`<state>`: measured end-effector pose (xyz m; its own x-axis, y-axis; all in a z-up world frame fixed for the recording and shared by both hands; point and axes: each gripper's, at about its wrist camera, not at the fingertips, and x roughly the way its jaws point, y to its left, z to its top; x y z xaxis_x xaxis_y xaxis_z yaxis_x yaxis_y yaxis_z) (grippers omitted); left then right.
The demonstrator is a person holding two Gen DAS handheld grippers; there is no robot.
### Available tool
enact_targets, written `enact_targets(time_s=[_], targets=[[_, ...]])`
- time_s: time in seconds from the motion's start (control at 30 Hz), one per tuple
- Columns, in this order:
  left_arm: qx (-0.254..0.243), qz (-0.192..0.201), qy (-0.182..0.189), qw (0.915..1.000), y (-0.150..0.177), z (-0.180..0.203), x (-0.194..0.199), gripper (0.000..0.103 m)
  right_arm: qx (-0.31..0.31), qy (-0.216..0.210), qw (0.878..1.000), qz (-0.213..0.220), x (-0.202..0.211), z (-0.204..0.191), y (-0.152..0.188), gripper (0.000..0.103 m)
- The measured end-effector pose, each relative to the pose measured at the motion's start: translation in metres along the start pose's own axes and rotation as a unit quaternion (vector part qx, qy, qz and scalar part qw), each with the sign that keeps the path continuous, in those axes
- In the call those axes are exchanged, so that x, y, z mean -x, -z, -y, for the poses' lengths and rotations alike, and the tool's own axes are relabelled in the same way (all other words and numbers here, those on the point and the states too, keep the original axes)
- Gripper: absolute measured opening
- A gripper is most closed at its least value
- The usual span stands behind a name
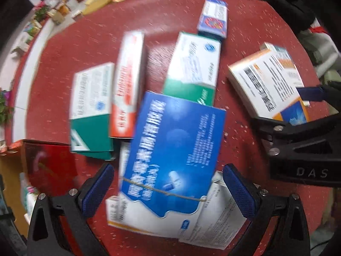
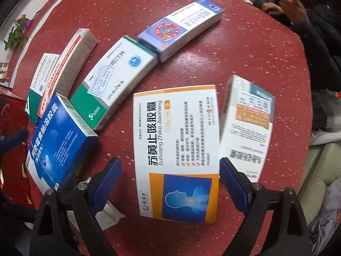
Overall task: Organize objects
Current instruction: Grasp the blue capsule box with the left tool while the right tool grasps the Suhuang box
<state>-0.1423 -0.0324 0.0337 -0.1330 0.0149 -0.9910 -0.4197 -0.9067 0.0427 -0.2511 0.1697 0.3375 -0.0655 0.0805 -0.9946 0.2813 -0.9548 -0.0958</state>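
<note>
On the red table (image 2: 245, 49), left to right, I see a green box (image 2: 36, 98), a red tube box (image 2: 70, 64), a blue box (image 2: 57, 143), another green box (image 2: 119, 79) and a purple box (image 2: 181, 27). My left gripper (image 1: 168, 192) straddles the blue box with pads clear of it. My right gripper (image 2: 170, 179) gapes around the orange box (image 2: 177, 149); a white box (image 2: 247, 123) crowds its right finger.

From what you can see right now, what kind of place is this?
Probably a home or a small shop corner, not a lab. Medicine boxes lie spread over a round red speckled table, more packets crowd a white ledge behind it, and a person in a dark coat sits at the table's edge.
</note>
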Motion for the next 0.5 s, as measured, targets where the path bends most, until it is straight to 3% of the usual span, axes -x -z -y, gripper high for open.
enact_targets(time_s=[0.1,0.27,0.33,0.37,0.4,0.47,0.5], targets=[[-0.023,-0.021,-0.007,0.9995,0.000,0.007,-0.016,0.103,0.018,0.026,0.999,-0.008,-0.008,-0.005,-0.002,0.093],[-0.052,-0.023,-0.031,0.9979,0.001,0.017,-0.022,0.103,0.025,0.038,0.999,-0.012,-0.009,-0.004,-0.001,0.096],[-0.063,-0.034,-0.038,0.9967,0.000,0.019,-0.024,0.103,0.024,0.042,0.999,-0.011,-0.006,0.000,0.001,0.091],[-0.065,-0.038,-0.038,0.9964,-0.001,0.019,-0.025,0.103,0.024,0.037,0.999,-0.007,-0.003,0.002,0.002,0.080],[-0.065,-0.041,-0.039,0.9963,-0.001,0.019,-0.025,0.101,0.016,0.020,1.000,-0.012,-0.001,0.006,0.003,0.079],[-0.057,-0.026,-0.044,0.9971,0.001,0.015,-0.019,0.086,-0.002,0.001,1.000,-0.017,0.002,0.015,0.007,0.079],[-0.054,-0.020,-0.044,0.9974,0.002,0.013,-0.016,0.085,-0.015,-0.012,1.000,-0.018,0.004,0.021,0.010,0.079]])
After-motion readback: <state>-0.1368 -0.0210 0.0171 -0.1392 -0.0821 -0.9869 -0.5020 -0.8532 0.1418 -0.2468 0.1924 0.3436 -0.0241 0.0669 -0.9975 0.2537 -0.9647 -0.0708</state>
